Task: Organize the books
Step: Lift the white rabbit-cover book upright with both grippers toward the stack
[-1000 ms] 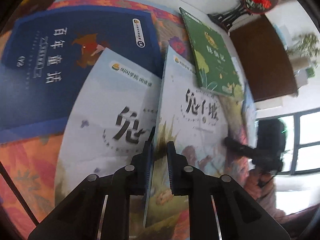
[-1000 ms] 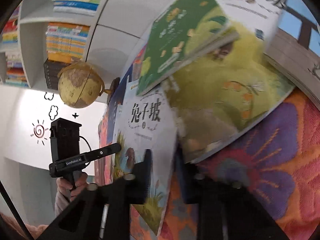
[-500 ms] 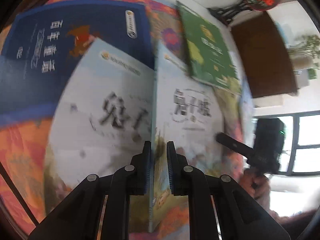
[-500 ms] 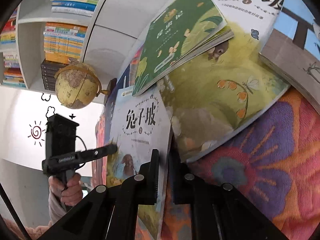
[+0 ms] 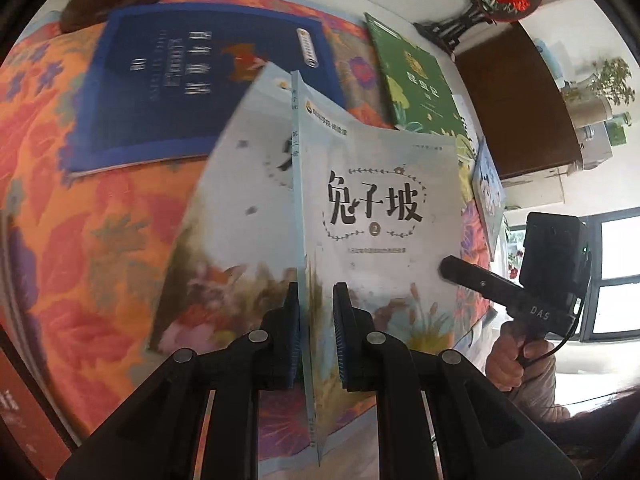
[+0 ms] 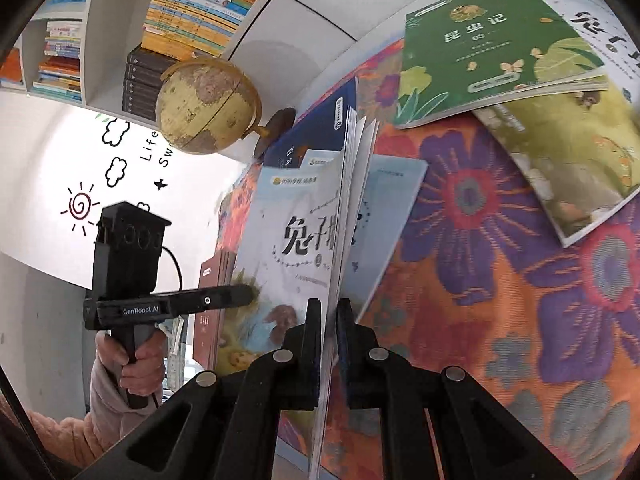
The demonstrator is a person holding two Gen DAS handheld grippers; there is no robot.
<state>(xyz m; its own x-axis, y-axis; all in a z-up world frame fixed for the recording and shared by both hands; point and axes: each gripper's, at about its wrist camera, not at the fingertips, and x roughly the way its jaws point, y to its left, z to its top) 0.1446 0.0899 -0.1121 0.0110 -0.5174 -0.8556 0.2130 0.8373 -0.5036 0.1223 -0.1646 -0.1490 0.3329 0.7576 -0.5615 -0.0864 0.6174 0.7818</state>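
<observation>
A pale blue rabbit book, volume 2 [image 5: 376, 216], is held upright above the flowered cloth. My left gripper [image 5: 317, 336] is shut on its spine edge. My right gripper [image 6: 329, 332] is shut on its opposite page edge [image 6: 296, 240]. Each gripper shows in the other's view: the right one [image 5: 452, 270] at the book's right edge, the left one [image 6: 244, 296] at its left edge. A second pale blue rabbit book [image 5: 240, 216] lies flat under it, also seen in the right wrist view [image 6: 384, 216].
A dark blue book [image 5: 208, 84] and a green book [image 5: 416, 84] lie on the orange flowered cloth [image 5: 80, 220]. Another rabbit book [image 6: 576, 152] lies under the green one [image 6: 488, 40]. A globe [image 6: 208, 104] and bookshelves [image 6: 188, 4] stand behind.
The held book has been lifted and turned upright off the lower book. Both grippers rose with it and the view has pulled back from the cloth.
</observation>
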